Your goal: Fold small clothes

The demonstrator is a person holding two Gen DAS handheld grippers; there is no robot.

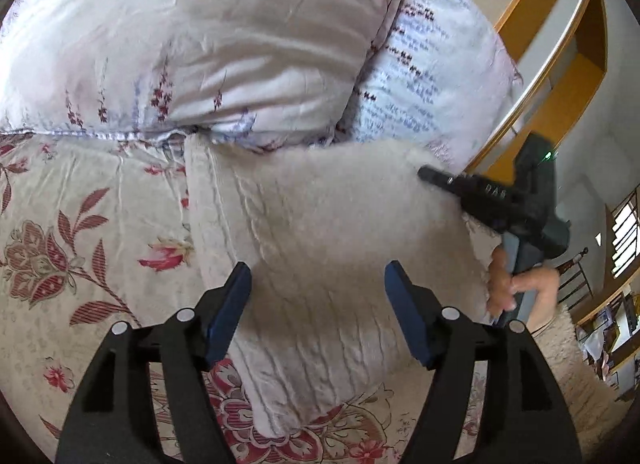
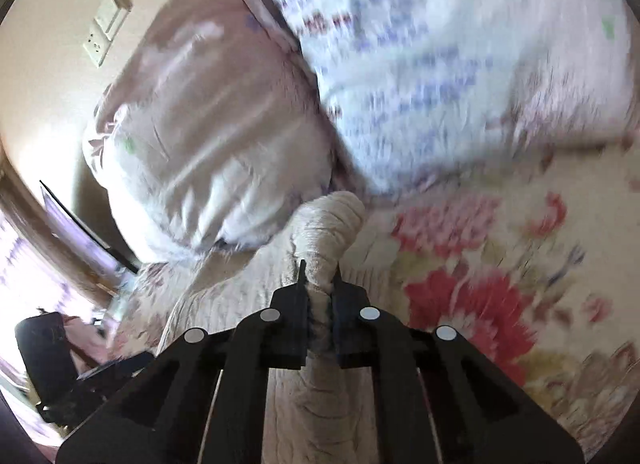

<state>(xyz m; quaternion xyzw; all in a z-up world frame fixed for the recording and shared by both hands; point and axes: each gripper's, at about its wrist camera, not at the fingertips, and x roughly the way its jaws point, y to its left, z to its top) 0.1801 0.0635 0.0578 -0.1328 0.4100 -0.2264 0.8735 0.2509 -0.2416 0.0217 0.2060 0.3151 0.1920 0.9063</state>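
Floral bedspread [image 1: 80, 224], left gripper [image 1: 318, 284] wide over beige garment [image 1: 320, 224], right gripper [image 2: 320, 280] pinching it

Under my fingers the bed's floral bedsheet [image 1: 80, 224] carries the cream knitted garment [image 1: 320, 224]; at its head, touching each other, lie a lavender-sprig pillow [image 1: 200, 44] and a blue-patterned pillow [image 1: 432, 76].

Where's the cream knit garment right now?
The cream knit garment lies on the floral bedsheet just below the pillows, its right edge pinched in the right gripper.
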